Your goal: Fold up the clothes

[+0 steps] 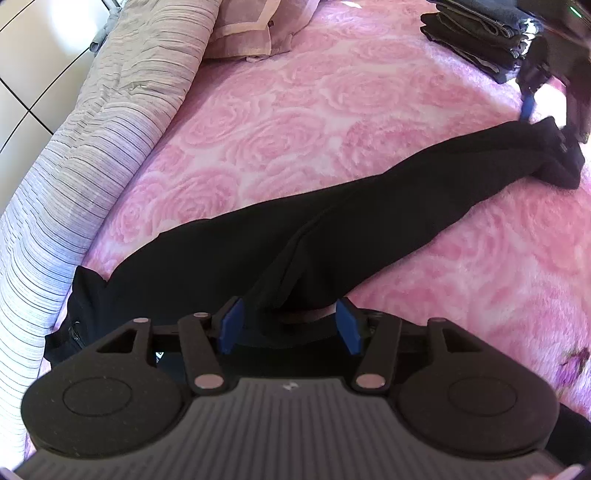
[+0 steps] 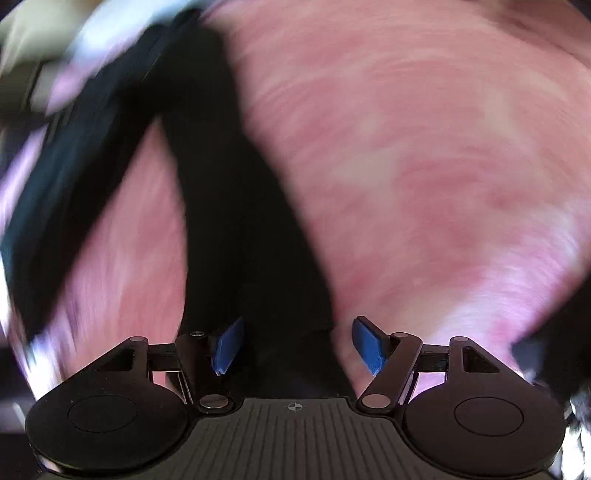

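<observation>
Black left tool [image 1: 290, 325], blue pads [image 1: 232, 325], ribbed grey housing, silver pivot screws

Black trousers [image 1: 258, 243], legs together, stretched lengthwise flat on pink bedspread

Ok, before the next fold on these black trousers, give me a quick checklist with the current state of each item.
1. Long black fabric trousers lying flat on the pink rose-patterned blanket: ok.
2. Left gripper open, straddling fabric: ok.
3. Right gripper open over the fabric: ok.
4. Right view sharp: not ok, blurred.
5. Folded dark clothes stack apart from the trousers: ok.
6. Cuffs aligned: cannot tell.
</observation>
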Demonstrator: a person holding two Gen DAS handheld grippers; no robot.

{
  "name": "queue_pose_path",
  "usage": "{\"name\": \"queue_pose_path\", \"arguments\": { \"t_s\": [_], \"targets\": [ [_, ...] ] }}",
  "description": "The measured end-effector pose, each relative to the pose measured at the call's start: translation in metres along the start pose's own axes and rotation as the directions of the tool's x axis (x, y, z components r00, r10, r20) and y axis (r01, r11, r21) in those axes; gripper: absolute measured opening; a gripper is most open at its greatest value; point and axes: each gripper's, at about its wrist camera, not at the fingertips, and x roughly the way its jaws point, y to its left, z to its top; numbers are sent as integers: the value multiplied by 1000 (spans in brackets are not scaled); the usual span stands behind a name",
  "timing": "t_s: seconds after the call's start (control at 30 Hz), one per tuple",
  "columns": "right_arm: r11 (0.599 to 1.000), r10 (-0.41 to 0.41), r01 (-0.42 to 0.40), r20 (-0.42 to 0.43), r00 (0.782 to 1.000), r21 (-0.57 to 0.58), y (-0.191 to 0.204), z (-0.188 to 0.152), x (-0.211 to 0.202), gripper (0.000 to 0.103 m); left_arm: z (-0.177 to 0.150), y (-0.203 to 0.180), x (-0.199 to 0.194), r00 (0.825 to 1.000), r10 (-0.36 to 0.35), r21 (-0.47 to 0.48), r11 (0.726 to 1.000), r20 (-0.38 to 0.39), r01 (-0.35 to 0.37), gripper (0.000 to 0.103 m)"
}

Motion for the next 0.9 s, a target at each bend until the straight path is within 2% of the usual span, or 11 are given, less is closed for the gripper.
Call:
{"name": "queue_pose_path", "arguments": {
  "t_s": [0.03, 0.17, 0.23, 0.3, 0.4, 0.47, 0.5, 0.57, 0.63, 0.7, 0.9],
  "targets": [
    [998, -30, 29, -16, 999, -57, 11, -2, 4, 69, 0, 0, 0, 1000, 0, 1, 1000, -2, 0, 51],
    [998, -56, 55, 23, 998, 44, 8, 7, -9, 10, -1, 2, -3, 1000, 7, 8, 1000, 4, -7, 51],
    [990, -140, 138, 93, 986, 21, 10, 13, -34, 9, -1, 5, -7, 1000, 16, 8, 1000, 13, -16, 51],
    [944, -306, 324, 213, 928, -55, 28, 17, -65, 9, -3, 9, -10, 1000, 25, -5, 1000, 17, -25, 51],
    [771, -518, 620, 421, 744, -146, 80, 4, -97, 10, -7, 14, -12, 999, 30, -30, 999, 12, -30, 51],
    [710, -532, 672, 465, 708, -210, 117, -17, -92, 12, -10, 16, -14, 999, 31, -38, 999, 8, -31, 51],
    [679, -520, 677, 466, 716, -282, 138, -33, -80, 22, -12, 16, -15, 1000, 31, -39, 999, 6, -31, 51],
    [659, -489, 621, 386, 782, -424, 166, -60, -53, 43, -16, 16, -17, 1000, 30, -40, 999, 2, -30, 51],
    [743, -426, 494, 250, 870, -451, 183, -79, -35, 44, -20, 16, -19, 1000, 29, -37, 999, -1, -29, 51],
    [840, -348, 390, 179, 920, -377, 188, -85, -35, 44, -24, 16, -20, 1000, 30, -32, 999, -2, -30, 52],
    [962, -272, 263, 201, 941, 69, 136, -56, -55, 48, -21, 13, -17, 1000, 29, -22, 999, 4, -29, 52]
  ]
}}
